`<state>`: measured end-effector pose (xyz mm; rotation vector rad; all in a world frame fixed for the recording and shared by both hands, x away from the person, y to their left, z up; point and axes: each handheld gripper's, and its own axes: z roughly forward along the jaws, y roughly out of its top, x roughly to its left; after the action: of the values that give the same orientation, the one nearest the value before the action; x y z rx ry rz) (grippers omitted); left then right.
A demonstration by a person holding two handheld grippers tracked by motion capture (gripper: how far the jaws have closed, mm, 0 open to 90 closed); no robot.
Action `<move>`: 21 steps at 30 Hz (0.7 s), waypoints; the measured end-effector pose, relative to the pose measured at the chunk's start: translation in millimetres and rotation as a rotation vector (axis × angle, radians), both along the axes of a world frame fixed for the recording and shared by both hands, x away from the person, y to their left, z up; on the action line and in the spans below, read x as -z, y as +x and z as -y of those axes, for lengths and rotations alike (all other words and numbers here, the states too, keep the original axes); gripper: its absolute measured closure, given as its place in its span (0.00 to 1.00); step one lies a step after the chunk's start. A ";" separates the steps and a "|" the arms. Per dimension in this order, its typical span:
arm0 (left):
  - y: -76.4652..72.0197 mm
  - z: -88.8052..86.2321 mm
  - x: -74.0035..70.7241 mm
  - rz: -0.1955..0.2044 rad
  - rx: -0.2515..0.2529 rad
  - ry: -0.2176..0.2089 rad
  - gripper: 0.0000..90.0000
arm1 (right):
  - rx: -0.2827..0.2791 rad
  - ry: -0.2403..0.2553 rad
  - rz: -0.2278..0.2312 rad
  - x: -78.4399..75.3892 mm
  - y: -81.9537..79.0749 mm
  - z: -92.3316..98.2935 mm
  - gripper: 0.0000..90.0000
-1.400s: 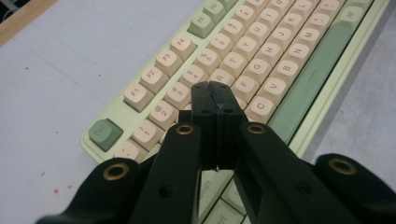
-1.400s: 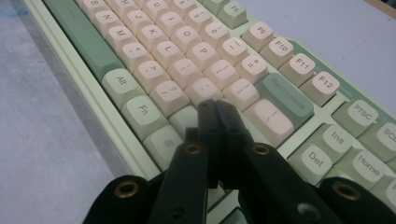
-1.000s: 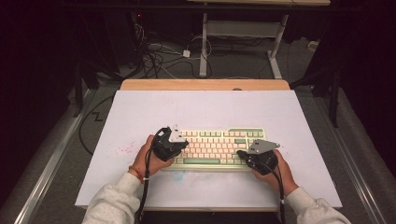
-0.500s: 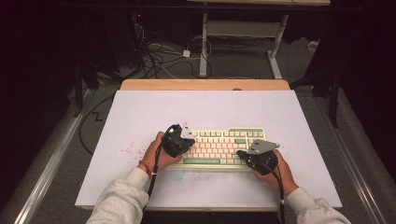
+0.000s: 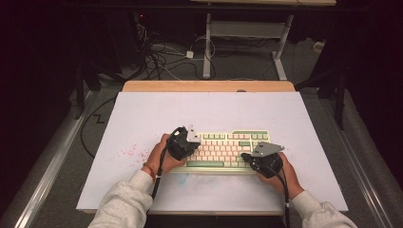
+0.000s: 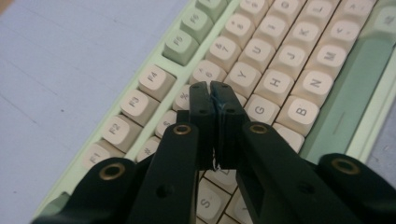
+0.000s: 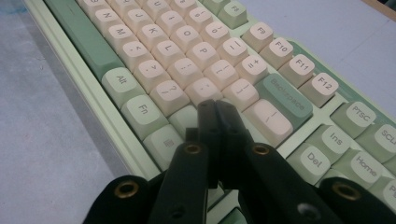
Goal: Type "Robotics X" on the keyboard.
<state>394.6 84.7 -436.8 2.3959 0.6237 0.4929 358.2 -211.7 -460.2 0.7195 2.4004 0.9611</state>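
Keyboard (image 5: pixel 228 149) lies flat on the white board (image 5: pixel 142 114), toward its near edge, a pale green frame with rounded cream and green keys. I have my left gripper (image 6: pixel 211 88) over its left half, jaws pressed together above the number and letter rows. My right gripper (image 7: pixel 215 106) sits over its right end, jaws closed too. Bare board spreads wide beyond the keyboard.

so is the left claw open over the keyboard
No, in the left gripper view the left claw has its two black jaws pressed together, with nothing between them, above the cream and pale green keyboard.
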 end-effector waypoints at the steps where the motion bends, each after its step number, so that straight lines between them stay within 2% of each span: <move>1: -1.7 -2.6 -3.0 0.009 0.000 -0.017 0.95 | 0.001 0.002 0.000 -0.1 -0.1 0.1 1.00; 6: -10.4 -13.3 -12.9 0.055 -0.003 -0.056 0.94 | 0.001 -0.002 0.000 0.1 -0.4 -0.5 1.00; 10: -13.6 -19.6 -15.5 0.065 -0.015 -0.080 0.94 | -0.003 -0.001 -0.004 0.1 0.2 0.1 1.00; 14: -16.1 -24.6 -16.9 0.072 -0.020 -0.089 0.94 | 0.000 -0.001 -0.001 0.4 -0.3 -0.6 1.00; 21: -21.9 -31.6 -17.7 0.081 -0.019 -0.077 0.94 | 0.002 0.000 0.001 0.6 -0.4 -0.6 1.00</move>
<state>372.6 116.3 -419.1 2.2880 0.6191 0.5607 357.8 -211.1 -460.9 0.7208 2.3991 0.9604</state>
